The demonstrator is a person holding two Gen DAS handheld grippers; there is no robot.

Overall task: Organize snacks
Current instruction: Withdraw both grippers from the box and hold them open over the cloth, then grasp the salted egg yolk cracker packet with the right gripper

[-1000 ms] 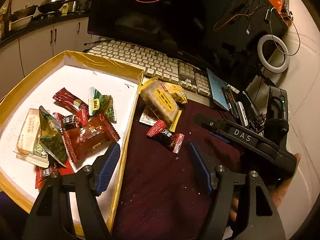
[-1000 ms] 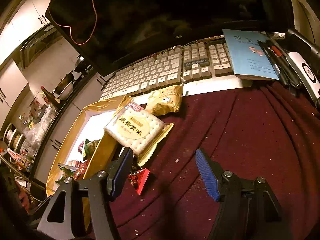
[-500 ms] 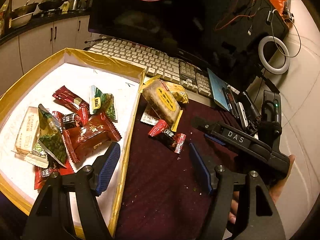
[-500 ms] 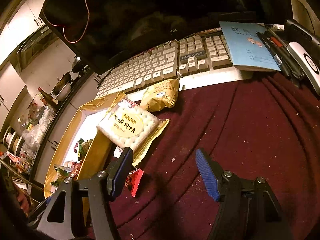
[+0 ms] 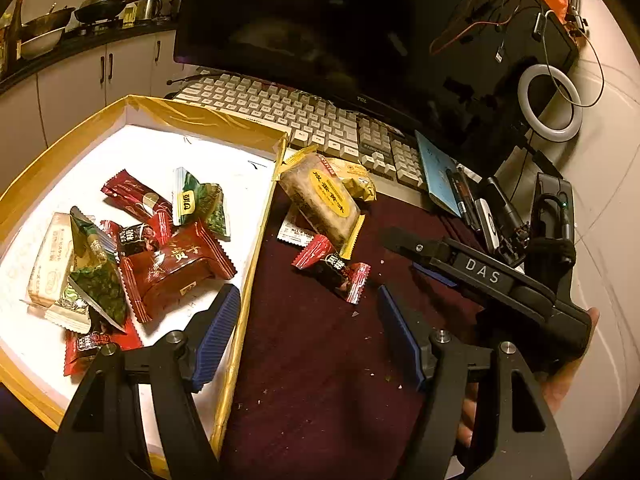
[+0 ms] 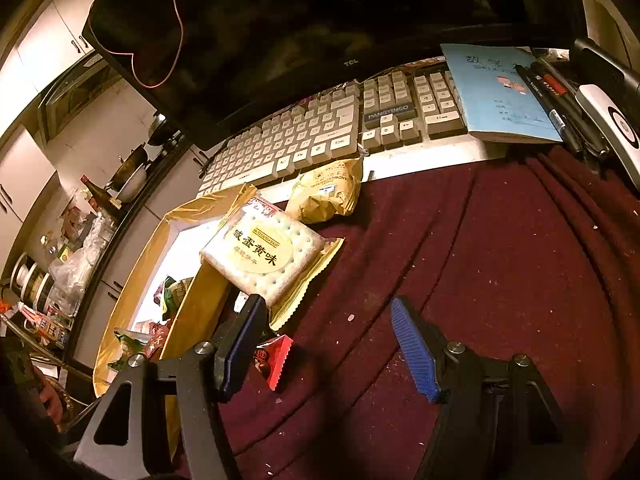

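Observation:
A gold-rimmed box [image 5: 256, 236] with a white floor holds several snack packets, among them a big red one [image 5: 176, 268]. On the dark red cloth beside it lie a cracker pack [image 5: 320, 200], a small red-black candy [image 5: 334, 268], a white sachet [image 5: 292, 234] and a yellow packet [image 5: 356, 180]. My left gripper [image 5: 308, 332] is open and empty, straddling the box's right rim. My right gripper [image 6: 328, 344] is open and empty above the cloth, just right of the cracker pack [image 6: 264, 256] and the red candy [image 6: 274, 360]; the yellow packet [image 6: 328, 192] lies beyond. Its body also shows in the left wrist view [image 5: 480, 272].
A keyboard [image 6: 320, 136] and a dark monitor [image 5: 320, 32] stand behind the snacks. A blue booklet [image 6: 496, 92], pens [image 6: 552, 100] and a ring light [image 5: 550, 102] lie at the right. Kitchen counters with pots [image 5: 92, 8] are at the far left.
The right gripper has moved forward toward the cracker pack, which now looks larger and nearer its left finger. The left gripper has barely shifted. Both stay open.

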